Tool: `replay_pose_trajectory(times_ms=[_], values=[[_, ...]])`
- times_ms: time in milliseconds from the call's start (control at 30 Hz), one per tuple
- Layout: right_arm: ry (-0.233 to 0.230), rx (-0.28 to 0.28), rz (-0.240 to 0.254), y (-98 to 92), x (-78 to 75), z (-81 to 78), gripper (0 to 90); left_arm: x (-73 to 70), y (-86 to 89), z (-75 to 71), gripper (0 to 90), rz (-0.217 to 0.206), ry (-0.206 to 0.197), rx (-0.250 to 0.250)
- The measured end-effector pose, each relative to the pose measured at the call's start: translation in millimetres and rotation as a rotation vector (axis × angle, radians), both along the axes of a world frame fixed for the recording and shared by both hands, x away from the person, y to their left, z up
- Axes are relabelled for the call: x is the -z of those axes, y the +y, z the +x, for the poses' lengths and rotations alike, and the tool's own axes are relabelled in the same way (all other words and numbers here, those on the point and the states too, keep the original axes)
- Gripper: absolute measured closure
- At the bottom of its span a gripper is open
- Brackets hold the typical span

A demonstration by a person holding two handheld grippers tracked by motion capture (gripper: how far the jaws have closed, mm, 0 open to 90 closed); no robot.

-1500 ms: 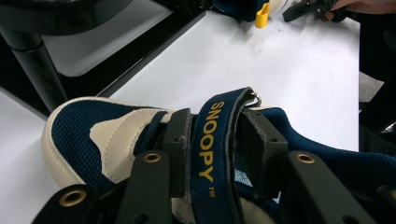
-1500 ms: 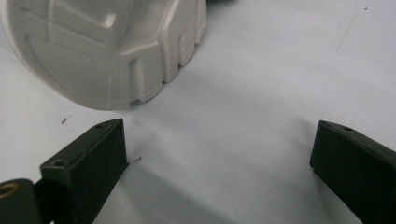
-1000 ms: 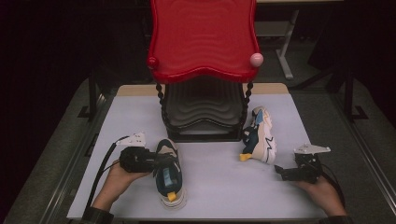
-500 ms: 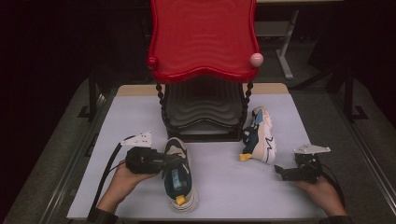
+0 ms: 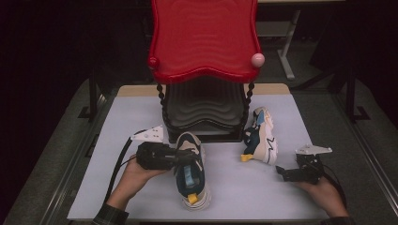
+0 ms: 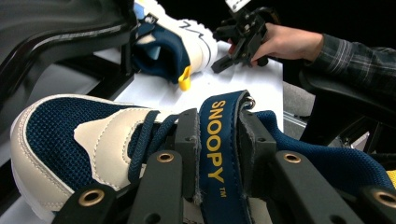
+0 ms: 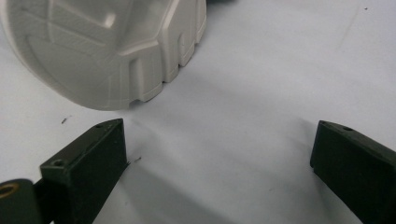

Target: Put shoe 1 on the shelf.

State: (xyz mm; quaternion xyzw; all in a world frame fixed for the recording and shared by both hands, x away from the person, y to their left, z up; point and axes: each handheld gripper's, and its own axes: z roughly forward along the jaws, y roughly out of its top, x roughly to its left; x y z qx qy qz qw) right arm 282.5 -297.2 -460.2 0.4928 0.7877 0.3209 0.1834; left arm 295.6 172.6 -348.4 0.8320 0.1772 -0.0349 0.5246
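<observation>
The left gripper [image 5: 187, 158] pinches the navy tongue strap, lettered "SNOOPY" in yellow, of the near sneaker [image 5: 191, 174]: navy mesh, cream overlays, white sole, yellow heel tab, on the white table [image 5: 117, 140] before the rack [image 5: 204, 110]. The right gripper [image 5: 282, 172] rests spread. Farther off, the second sneaker [image 5: 259, 138] lies on its side.
</observation>
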Motion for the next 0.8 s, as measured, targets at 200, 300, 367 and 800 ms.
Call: replay_pose_trajectory(times_ms=[200, 300, 367, 800], values=[[0.000, -0.001, 0.000, -0.1, 0.0, 0.0, 3.1, -13.2, -12.6, 4.4, 72.2, -0.011, -0.009, 0.011], [-0.001, -0.001, 0.000, -0.1, 0.0, 0.0, 3.1, -22.3, -17.9, 7.1, 72.1, -0.011, -0.018, 0.014], [0.000, -0.001, 0.000, -0.1, 0.0, 0.0, 3.1, -29.0, -20.5, 8.8, 72.1, -0.007, -0.030, 0.017], [0.000, -0.001, 0.001, 0.0, 0.0, -0.1, 3.1, -79.7, -32.3, 13.7, 72.3, -0.021, -0.114, 0.046]])
